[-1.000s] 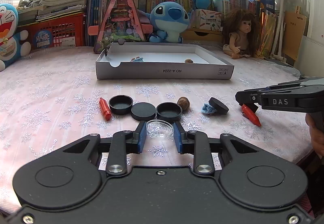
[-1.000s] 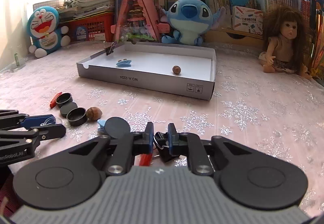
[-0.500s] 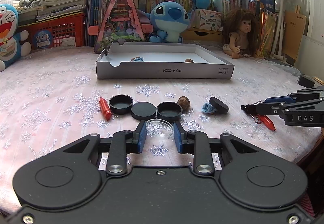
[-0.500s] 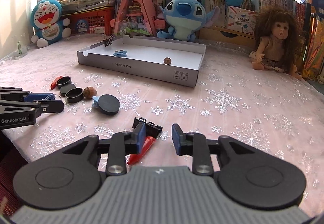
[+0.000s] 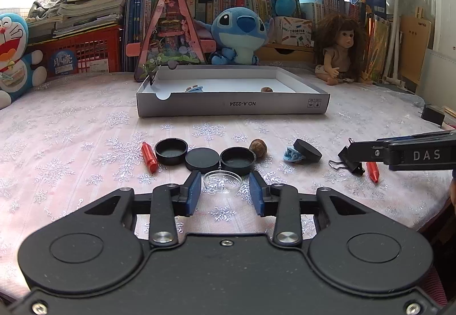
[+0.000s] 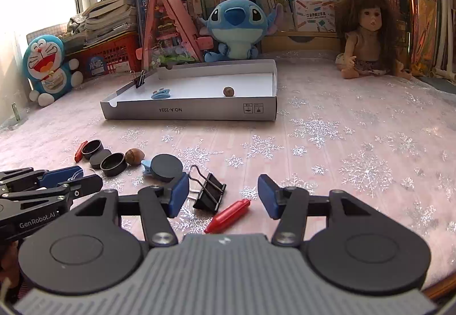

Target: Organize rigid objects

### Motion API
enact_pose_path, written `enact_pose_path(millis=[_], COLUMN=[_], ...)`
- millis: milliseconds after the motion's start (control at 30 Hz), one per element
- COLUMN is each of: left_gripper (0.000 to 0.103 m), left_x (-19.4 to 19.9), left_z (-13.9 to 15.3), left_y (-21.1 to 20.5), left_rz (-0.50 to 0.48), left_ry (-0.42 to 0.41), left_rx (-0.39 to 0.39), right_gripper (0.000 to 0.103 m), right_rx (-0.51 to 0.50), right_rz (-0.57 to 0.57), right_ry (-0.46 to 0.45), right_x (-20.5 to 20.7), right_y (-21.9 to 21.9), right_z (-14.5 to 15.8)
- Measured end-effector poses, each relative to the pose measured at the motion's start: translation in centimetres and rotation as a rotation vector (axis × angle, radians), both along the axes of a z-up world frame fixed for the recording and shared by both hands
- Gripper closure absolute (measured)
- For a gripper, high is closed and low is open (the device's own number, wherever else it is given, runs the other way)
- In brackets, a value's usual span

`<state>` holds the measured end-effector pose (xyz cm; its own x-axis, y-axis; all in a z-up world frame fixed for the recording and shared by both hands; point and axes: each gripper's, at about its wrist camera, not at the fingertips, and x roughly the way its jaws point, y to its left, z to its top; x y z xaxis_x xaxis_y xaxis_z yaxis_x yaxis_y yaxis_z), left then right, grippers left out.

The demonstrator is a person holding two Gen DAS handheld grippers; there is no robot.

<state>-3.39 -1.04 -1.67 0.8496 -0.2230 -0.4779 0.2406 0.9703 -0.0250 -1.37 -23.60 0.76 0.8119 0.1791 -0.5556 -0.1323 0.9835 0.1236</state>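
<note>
My left gripper [image 5: 225, 191] is open around a small clear glass dish [image 5: 223, 181] that lies on the table, fingers apart from it. My right gripper [image 6: 223, 195] is open and empty. A black binder clip [image 6: 209, 192] and a red crayon [image 6: 228, 215] lie on the table between its fingers. Beyond the dish lie three black caps [image 5: 203, 156], a walnut [image 5: 258, 147], another red crayon [image 5: 149, 157] and a blue clip under a black lid [image 5: 302, 151]. The white cardboard tray [image 5: 232, 107] holds a blue clip, a walnut and a binder clip on its rim.
Plush toys, a doll [image 5: 340, 51], books, a pink triangular toy house [image 5: 171, 33] and red baskets line the back of the table. The table edge runs close on the right in the left wrist view, beside my right gripper [image 5: 399, 151].
My right gripper opened and let go of the black binder clip, which now lies on the table by the red crayon. My left gripper opened wider around the glass dish.
</note>
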Motion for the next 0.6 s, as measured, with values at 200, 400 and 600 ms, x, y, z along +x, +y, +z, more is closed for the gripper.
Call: enact_pose_path(millis=[200,400,600], left_gripper=[0.066,0.076,0.076], left_x=[-0.1,0.2,0.3], left_z=[0.1,0.0,0.0], left_y=[-0.3,0.0,0.3], left_rz=[0.002,-0.001,0.003], left_ry=[0.000,0.019,0.023], left_rx=[0.008,-0.007,-0.016], right_gripper=[0.035,0.046,0.042], right_rx=[0.007,-0.020,-0.033], right_rz=[-0.060,-0.064,0.047], right_ry=[0.024,-0.002,-0.055], right_x=[0.5,0.7,-0.7], right_y=[1.5,2.0,0.9], right_z=[-1.0,-1.0,0.5])
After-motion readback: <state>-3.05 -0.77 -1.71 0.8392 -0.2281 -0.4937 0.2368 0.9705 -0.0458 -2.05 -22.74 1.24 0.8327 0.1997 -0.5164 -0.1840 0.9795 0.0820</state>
